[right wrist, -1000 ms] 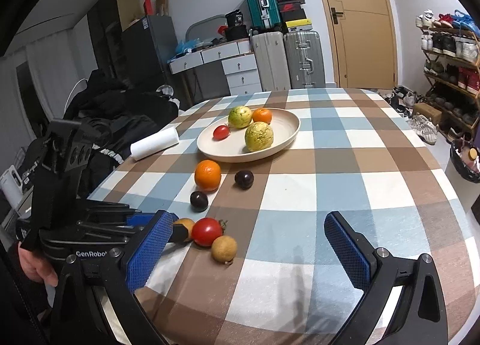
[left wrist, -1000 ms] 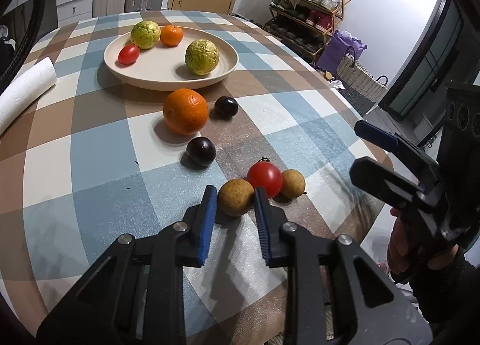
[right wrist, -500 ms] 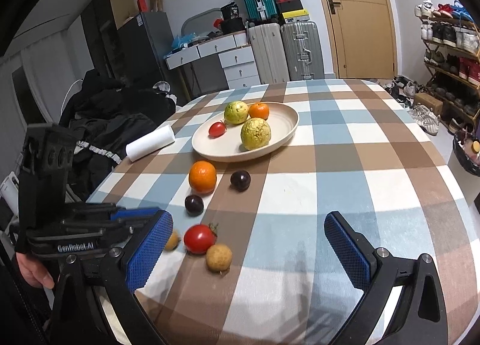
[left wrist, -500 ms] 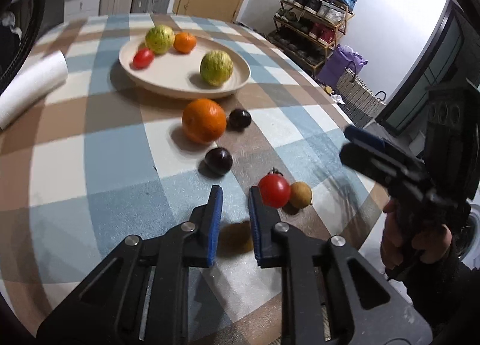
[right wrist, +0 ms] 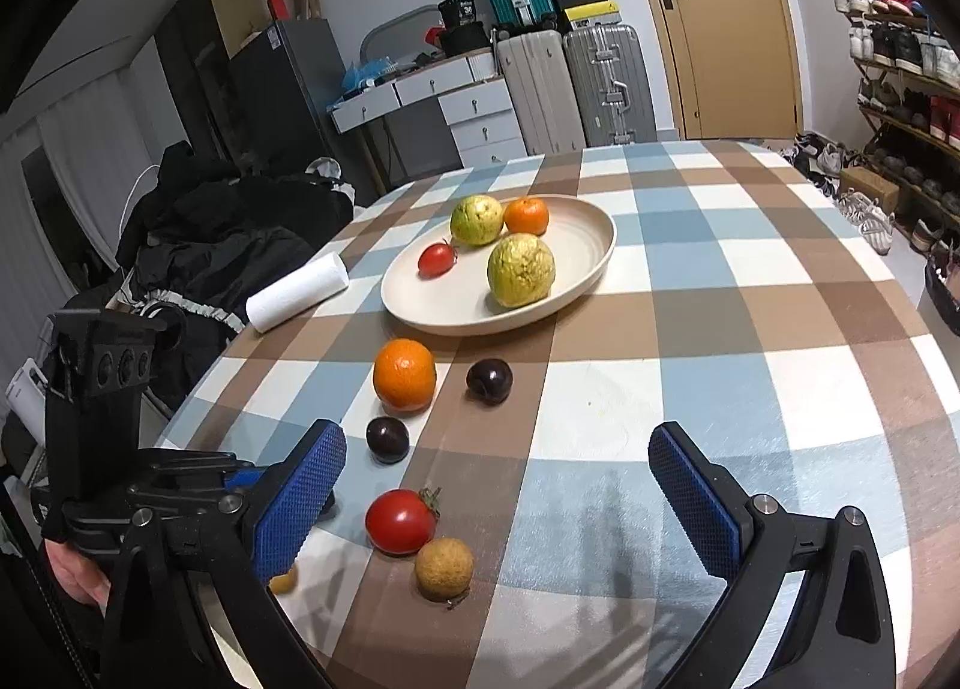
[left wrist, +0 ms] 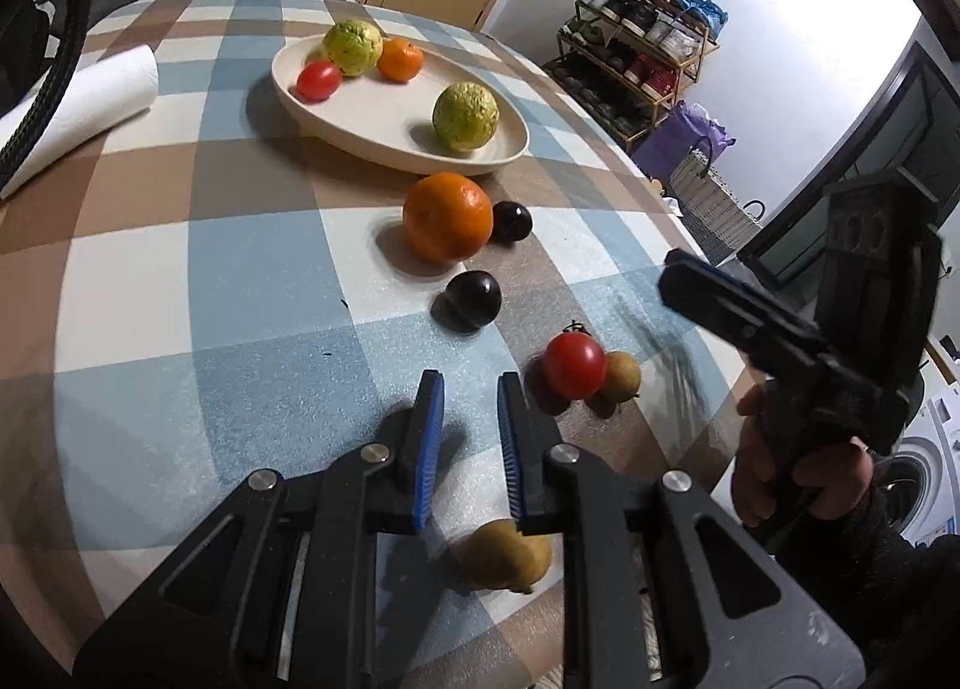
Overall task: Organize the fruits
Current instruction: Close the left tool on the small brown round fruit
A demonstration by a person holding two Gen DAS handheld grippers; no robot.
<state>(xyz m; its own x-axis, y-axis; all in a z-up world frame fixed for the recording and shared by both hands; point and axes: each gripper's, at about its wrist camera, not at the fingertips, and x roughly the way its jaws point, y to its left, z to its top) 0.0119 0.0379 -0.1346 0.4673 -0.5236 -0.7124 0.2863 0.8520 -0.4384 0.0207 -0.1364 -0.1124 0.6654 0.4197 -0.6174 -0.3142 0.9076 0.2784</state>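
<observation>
Under the left tool (left wrist: 469, 401), whose pads are set narrowly apart with nothing between them, one of two brownish-yellow round fruits (left wrist: 505, 554) is seen lying on the table (left wrist: 180, 293). The right tool (right wrist: 498, 485) is held wide apart above the table edge. Counted outward: two tomatoes, two dark plums, two oranges and two guavas, four of them on the plate (right wrist: 576, 281).

Left tongs (left wrist: 469, 410) hang narrowly parted above a brown fruit (left wrist: 507, 554).
</observation>
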